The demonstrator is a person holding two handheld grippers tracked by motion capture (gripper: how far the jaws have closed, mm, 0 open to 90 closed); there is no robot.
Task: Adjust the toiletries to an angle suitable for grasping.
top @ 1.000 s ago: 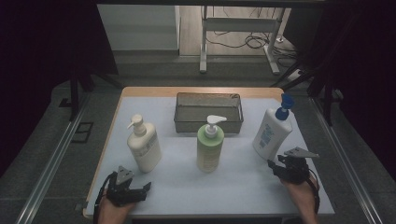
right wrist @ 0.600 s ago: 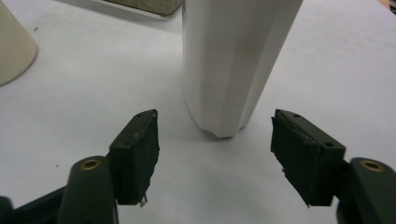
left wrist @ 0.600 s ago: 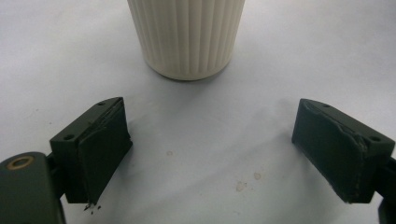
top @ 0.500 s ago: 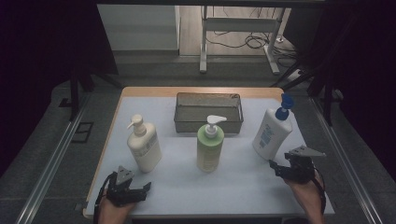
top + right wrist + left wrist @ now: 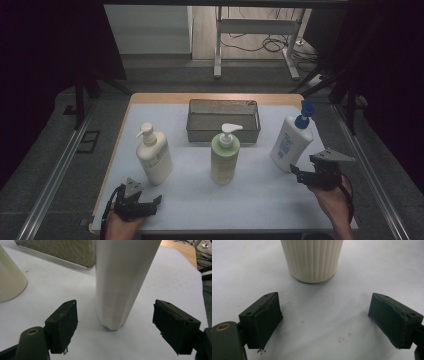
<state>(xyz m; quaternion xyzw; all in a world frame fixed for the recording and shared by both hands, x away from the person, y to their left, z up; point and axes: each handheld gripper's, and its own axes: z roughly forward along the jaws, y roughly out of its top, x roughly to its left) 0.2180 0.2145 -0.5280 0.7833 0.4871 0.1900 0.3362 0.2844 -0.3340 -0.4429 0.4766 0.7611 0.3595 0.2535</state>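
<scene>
The right gripper [image 5: 113, 322] was held wide, freshly opened, empty, before a smooth white bottle [image 5: 122, 282]; the left gripper [image 5: 325, 320] was spread, empty.

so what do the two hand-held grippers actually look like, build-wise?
Both are dark, near-black units. The left hand-held gripper has blocky rectangular jaws with screw holes, scuffed pads and a brass-ringed hole in the body; a black cable loops from it, and a small grey three-cornered plate sits on top. The right hand-held gripper matches, with a larger grey plate and a cable around the wrist. No sleeves show.
</scene>
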